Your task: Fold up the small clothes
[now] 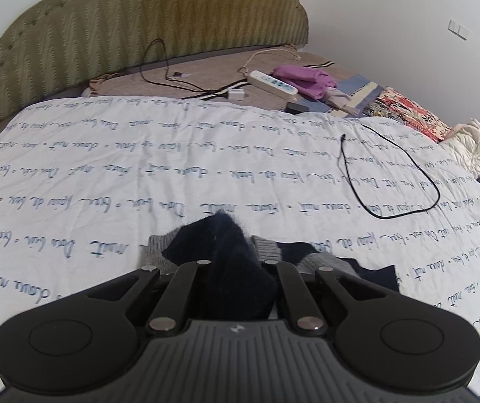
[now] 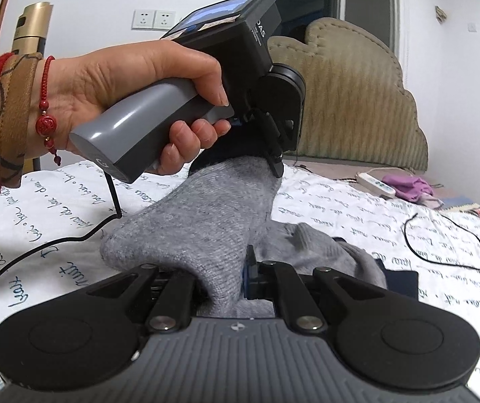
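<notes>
A grey sock with a dark navy end [image 2: 206, 215] is stretched above the white lettered bedspread [image 1: 172, 174] between my two grippers. My left gripper [image 1: 236, 263] is shut on the fluffy navy end [image 1: 219, 245], which hides its fingertips. In the right wrist view, a hand holds that left gripper [image 2: 275, 164] at the sock's far end. My right gripper [image 2: 226, 285] is shut on the grey near end. A second grey and navy sock [image 2: 327, 252] lies flat on the bedspread below and to the right.
A black cable loop [image 1: 391, 181] lies on the bedspread to the right. A white power strip [image 1: 271, 82] and purple cloth [image 1: 303, 77] sit near the olive headboard [image 1: 139, 33]. Piled fabrics [image 1: 407, 110] line the right edge. The left gripper's cable [image 2: 38, 252] trails across the bed.
</notes>
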`<control>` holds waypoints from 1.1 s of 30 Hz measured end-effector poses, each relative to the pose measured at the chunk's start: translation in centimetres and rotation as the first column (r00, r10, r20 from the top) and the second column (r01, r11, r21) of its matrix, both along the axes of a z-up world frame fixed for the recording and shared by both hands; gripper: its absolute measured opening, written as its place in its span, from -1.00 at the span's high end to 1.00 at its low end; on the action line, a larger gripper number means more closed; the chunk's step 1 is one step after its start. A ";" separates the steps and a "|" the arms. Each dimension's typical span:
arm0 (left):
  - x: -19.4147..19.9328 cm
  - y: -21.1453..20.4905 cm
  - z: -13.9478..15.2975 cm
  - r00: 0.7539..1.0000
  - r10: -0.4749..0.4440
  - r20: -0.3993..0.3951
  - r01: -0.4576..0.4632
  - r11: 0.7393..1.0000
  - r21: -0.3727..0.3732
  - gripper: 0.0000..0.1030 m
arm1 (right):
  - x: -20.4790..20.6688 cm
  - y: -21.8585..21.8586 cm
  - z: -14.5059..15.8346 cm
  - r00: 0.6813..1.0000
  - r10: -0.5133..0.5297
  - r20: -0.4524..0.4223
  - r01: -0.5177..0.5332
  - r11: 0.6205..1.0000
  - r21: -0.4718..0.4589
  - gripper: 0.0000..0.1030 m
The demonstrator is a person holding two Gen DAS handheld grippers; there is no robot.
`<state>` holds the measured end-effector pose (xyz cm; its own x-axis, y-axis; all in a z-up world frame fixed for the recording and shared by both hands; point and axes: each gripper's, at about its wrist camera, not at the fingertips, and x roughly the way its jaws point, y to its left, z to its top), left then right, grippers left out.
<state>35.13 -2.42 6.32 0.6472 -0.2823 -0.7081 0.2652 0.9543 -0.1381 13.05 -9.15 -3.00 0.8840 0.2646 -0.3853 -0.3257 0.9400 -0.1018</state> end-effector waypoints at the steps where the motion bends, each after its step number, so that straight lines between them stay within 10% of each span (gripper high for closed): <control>1: 0.0 -0.4 -0.1 1.000 -0.006 -0.001 0.006 1.000 -0.001 0.85 | -0.1 -0.3 -0.1 1.000 -0.004 -0.003 0.005 1.000 0.005 0.82; 33: 0.0 -11.0 -4.7 0.987 -0.139 -0.076 0.141 0.990 0.017 0.84 | 0.0 -8.6 -2.6 0.979 -0.101 -0.175 0.137 0.968 0.212 0.82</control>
<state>35.15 -13.42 1.58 0.5479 -0.3501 -0.7598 0.3863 0.9115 -0.1413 13.07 -17.71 -5.64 0.8449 0.2561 -0.4696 -0.2049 0.9659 0.1581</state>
